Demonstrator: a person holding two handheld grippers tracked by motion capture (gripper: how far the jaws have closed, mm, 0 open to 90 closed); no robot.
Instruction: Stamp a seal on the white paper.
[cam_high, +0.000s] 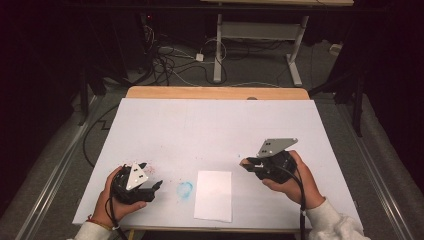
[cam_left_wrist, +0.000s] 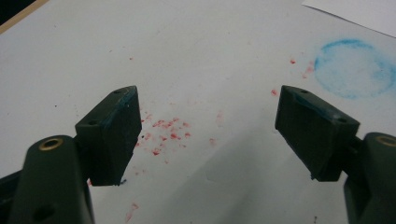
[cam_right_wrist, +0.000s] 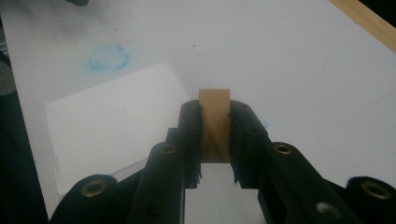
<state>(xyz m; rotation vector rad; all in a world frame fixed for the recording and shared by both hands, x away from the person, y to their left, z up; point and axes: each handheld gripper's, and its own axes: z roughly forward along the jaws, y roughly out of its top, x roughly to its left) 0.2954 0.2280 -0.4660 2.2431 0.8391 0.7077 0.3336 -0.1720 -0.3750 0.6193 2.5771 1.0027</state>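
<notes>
Progress is looking early: you are gripping a small wooden block (cam_right_wrist: 214, 123) in your right hand-held gripper (cam_right_wrist: 215, 140) near the paper sheet (cam_high: 213, 195), while your left hand-held gripper (cam_left_wrist: 208, 128) is hanging wide and empty over the worktop (cam_high: 200, 125).

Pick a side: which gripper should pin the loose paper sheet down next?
Left, probably. The left gripper is open and empty, near the paper sheet beside the blue smudge. The right gripper is shut on a wooden block, so it would have to put that down first.
</notes>
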